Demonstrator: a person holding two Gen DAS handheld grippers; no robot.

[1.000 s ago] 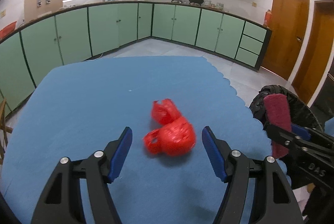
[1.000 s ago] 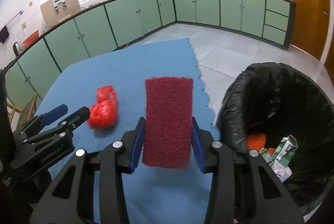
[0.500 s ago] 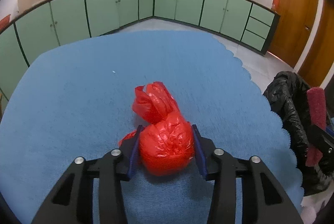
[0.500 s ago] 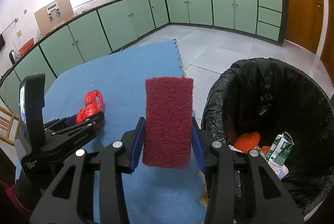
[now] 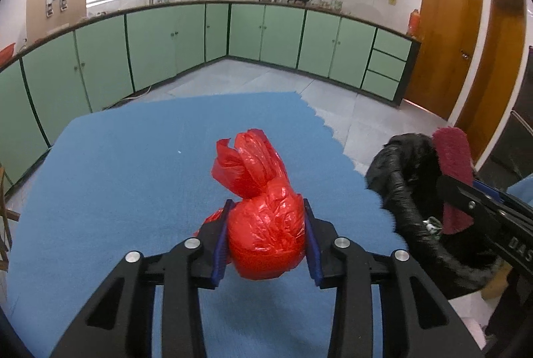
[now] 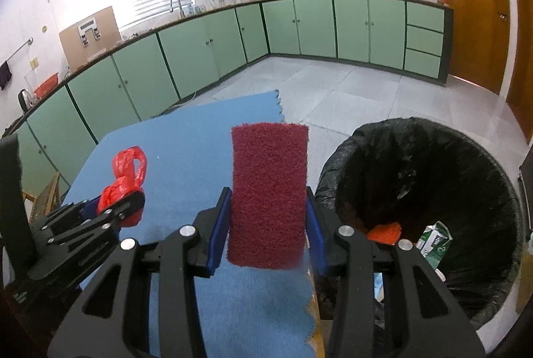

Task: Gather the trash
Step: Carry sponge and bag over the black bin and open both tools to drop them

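Left gripper (image 5: 266, 238): its jaws are closed on the crumpled red plastic bag (image 5: 263, 224), with the blue pads pressing both sides of the round lower part; the knotted handles stand up above the pads.

Where the bag is: held over the blue felt table cover (image 5: 126, 178). From the left wrist view it seems to be lifted off the cover, but I cannot tell this for sure.

Right gripper (image 6: 268, 233): its jaws grip the dark red rectangular scouring pad (image 6: 268, 194), which stands upright between the pads and rises well above them.

Where the pad is: over the right edge of the table cover, just beside the round bin lined with a black plastic bag (image 6: 493, 178) — not yet above its opening, in my judgement.

In the bin: an orange crumpled piece (image 6: 386, 231) and a small green and white carton (image 6: 434, 239) lie at the bottom.

Step in hand: I judge that both pieces are being carried to the bin.

How to do it well: bring the right gripper fully over the black opening before the jaws part, because the pad is light and can catch on the rim. The bag is soft and slippery, so hold it firmly until it is over the bin — and let the two grippers go in one after the other, since they are near each other.
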